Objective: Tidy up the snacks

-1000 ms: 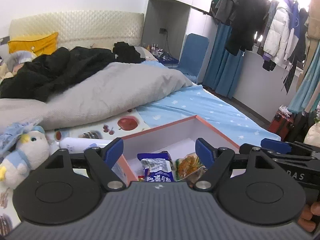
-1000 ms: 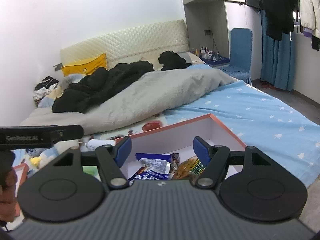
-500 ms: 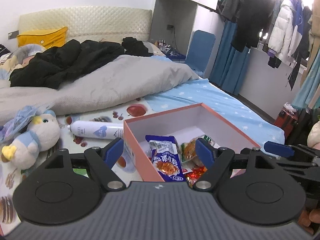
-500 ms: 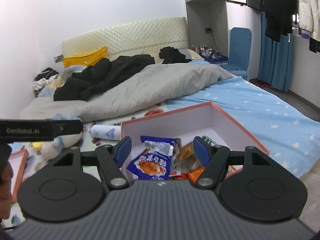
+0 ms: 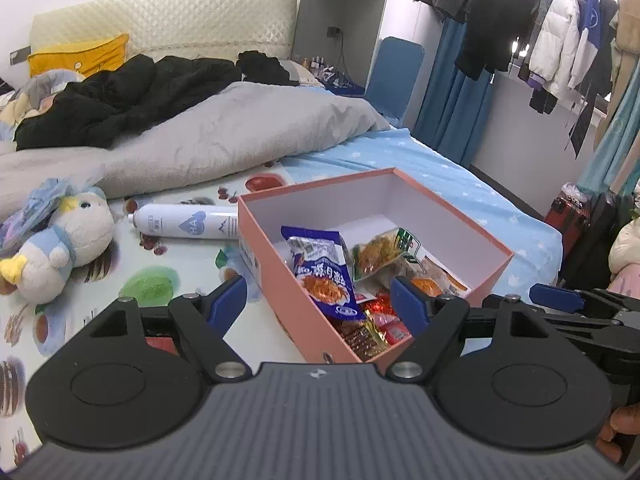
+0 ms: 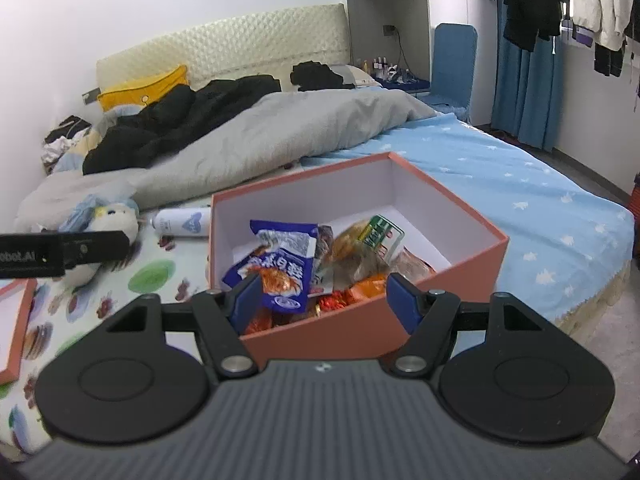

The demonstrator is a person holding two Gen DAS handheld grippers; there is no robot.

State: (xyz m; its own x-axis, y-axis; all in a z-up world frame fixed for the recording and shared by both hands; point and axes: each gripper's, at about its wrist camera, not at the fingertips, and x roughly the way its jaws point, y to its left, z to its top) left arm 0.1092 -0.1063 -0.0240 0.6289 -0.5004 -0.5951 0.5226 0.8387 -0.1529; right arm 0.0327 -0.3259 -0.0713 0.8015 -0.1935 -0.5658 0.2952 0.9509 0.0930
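The left hand-held gripper (image 5: 318, 300) hangs with its blue-tipped jaws spread wide and nothing between them, above the near left corner of a salmon-pink cardboard box (image 5: 452, 212) that sits on the bed (image 5: 460, 176). The right hand-held gripper (image 6: 322, 298) is likewise wide open and empty, poised over the box's near wall; in the left wrist view its dark body juts in at 3 o'clock (image 5: 580, 304).

The snacks lie heaped in the near half of the box, whose white floor is bare toward 12 o'clock. A blue snack packet (image 5: 320, 268) with a picture of orange food leans on the left wall, its top edge above the rim. At 3 o'clock from it rests a clear packet with a green label (image 5: 382, 252), tilted against the pile. Below these sit red and orange wrapped snacks (image 5: 380, 320), close-packed; their exact kinds are too small to tell.

Outside the box, at 9 o'clock and touching its far left corner, a white spray can (image 5: 184, 226) lies on its side on the fruit-print sheet (image 5: 152, 284). Farther toward 9 o'clock is a plush penguin (image 5: 60, 244). A grey duvet (image 5: 224, 140) and black clothes (image 5: 120, 100) are piled at 11 o'clock. In the right wrist view a second pink-edged lid or box (image 6: 14, 328) shows at the left edge.
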